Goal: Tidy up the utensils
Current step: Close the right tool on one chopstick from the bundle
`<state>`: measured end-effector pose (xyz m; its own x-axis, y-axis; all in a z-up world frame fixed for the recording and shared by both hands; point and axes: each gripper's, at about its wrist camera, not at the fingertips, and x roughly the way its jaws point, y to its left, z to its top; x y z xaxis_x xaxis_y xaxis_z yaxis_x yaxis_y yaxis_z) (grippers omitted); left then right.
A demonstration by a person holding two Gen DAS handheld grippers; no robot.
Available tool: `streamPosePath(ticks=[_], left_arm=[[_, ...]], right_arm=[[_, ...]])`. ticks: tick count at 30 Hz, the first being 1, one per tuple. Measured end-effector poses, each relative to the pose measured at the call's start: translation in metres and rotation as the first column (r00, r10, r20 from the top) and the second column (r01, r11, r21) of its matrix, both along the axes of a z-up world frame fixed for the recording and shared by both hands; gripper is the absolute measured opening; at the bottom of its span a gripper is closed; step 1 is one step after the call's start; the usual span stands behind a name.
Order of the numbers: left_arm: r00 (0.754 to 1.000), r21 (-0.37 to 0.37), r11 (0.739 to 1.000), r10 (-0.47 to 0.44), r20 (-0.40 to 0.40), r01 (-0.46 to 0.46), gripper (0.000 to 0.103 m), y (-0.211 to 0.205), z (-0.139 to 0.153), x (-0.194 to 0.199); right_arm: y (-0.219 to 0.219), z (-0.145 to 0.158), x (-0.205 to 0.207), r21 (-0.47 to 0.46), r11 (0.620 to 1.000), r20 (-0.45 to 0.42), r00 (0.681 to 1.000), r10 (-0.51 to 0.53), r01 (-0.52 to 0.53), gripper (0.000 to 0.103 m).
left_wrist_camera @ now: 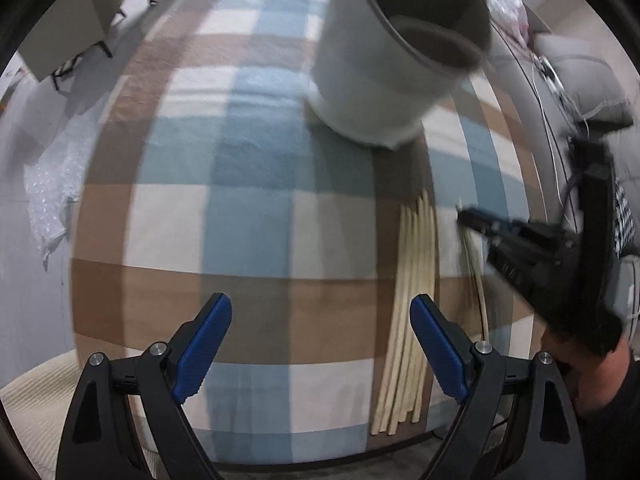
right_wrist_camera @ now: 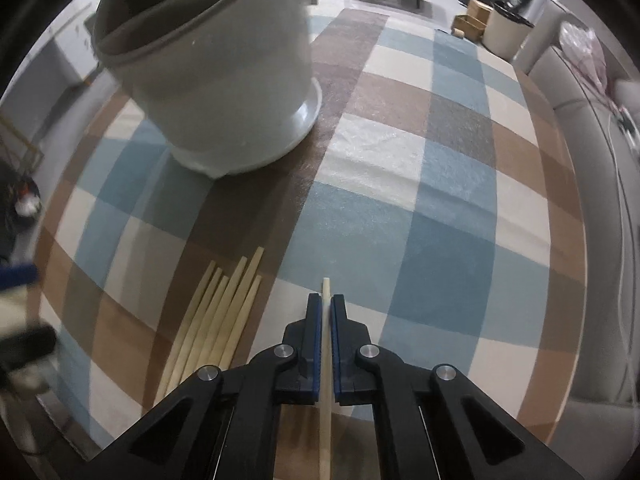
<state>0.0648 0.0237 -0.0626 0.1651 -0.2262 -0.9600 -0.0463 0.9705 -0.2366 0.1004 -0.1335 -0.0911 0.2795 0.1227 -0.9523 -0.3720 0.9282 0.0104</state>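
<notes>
A pale grey utensil holder [left_wrist_camera: 372, 80] [right_wrist_camera: 224, 92] with a dark inside stands on the checked tablecloth [left_wrist_camera: 248, 208] [right_wrist_camera: 420, 220]. Several light wooden chopsticks [left_wrist_camera: 408, 300] [right_wrist_camera: 216, 320] lie side by side in front of it. My right gripper [right_wrist_camera: 326, 300] is shut on a single chopstick [right_wrist_camera: 326, 420], whose tip sticks out past the pads. In the left wrist view the right gripper [left_wrist_camera: 464, 216] hovers to the right of the bundle, blurred. My left gripper [left_wrist_camera: 320, 304] is open above the cloth with nothing between its fingers; its right finger overlaps the bundle.
Bubble wrap [left_wrist_camera: 48, 200] lies on the floor left of the table, near a chair [left_wrist_camera: 68, 28]. A grey sofa [right_wrist_camera: 580, 120] runs along the right edge. A round bin [right_wrist_camera: 504, 32] and boxes stand beyond the table's far end.
</notes>
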Motion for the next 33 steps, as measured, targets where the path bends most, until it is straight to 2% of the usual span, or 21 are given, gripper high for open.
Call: streamPosePath(ticks=[2,5,8,9,11,13,16,17,20,23,24,27,33], left_arm=[[0.999,0.035,0.999,-0.028,-0.021,0.029,0.088,-0.014,-0.009,0.000],[0.998,0.061,0.997,-0.038,-0.047,0.041,0.088,-0.028,-0.021,0.001],[0.997,0.090,0.995,-0.038,-0.073,0.045,0.088,-0.036,-0.031,0.002],[0.996,0.095,0.994,-0.038,-0.082,0.046,0.088,-0.038,-0.035,0.002],[0.994,0.090,0.995,-0.031,-0.104,0.041,0.088,-0.041,-0.041,0.002],[0.994,0.129,0.990,-0.035,-0.103,0.049,0.087,-0.046,-0.045,0.002],[0.994,0.176,0.981,-0.059,-0.095,0.075,0.088,-0.056,-0.046,0.002],[0.994,0.185,0.980,-0.060,-0.086,0.075,0.088,-0.057,-0.046,0.002],[0.995,0.189,0.981,-0.030,-0.095,0.048,0.088,-0.054,-0.046,0.001],[0.996,0.192,0.981,-0.001,-0.086,0.018,0.088,-0.046,-0.047,0.000],[0.996,0.214,0.977,0.003,-0.095,0.017,0.088,-0.046,-0.049,-0.001],[0.996,0.191,0.981,-0.008,-0.093,0.026,0.087,-0.043,-0.044,-0.004],[1.000,0.145,0.989,-0.019,-0.021,0.021,0.087,-0.050,-0.028,-0.005]], right_arm=[[-0.007,0.003,0.007,0.047,0.998,0.010,0.999,-0.048,0.047,0.003],[-0.033,0.022,0.010,0.164,0.976,0.012,0.989,-0.150,0.146,0.003],[-0.064,0.039,0.003,0.288,0.925,-0.014,0.967,-0.255,0.248,0.003],[-0.075,0.047,-0.005,0.342,0.896,-0.020,0.956,-0.294,0.283,0.003],[-0.090,0.050,0.004,0.387,0.864,-0.042,0.942,-0.332,0.321,0.003],[-0.101,0.056,-0.002,0.436,0.832,-0.055,0.933,-0.355,0.343,0.003],[-0.108,0.066,-0.007,0.449,0.825,-0.037,0.930,-0.367,0.344,0.003],[-0.111,0.068,-0.013,0.464,0.811,-0.046,0.924,-0.380,0.356,0.003],[-0.122,0.067,-0.016,0.479,0.792,-0.071,0.916,-0.395,0.379,0.003],[-0.124,0.066,-0.018,0.474,0.798,-0.050,0.916,-0.397,0.372,0.003],[-0.124,0.066,-0.019,0.475,0.799,-0.045,0.917,-0.397,0.370,0.003],[-0.123,0.067,-0.019,0.477,0.802,-0.029,0.918,-0.395,0.360,0.003],[-0.122,0.072,-0.020,0.480,0.807,-0.001,0.920,-0.391,0.344,0.003]])
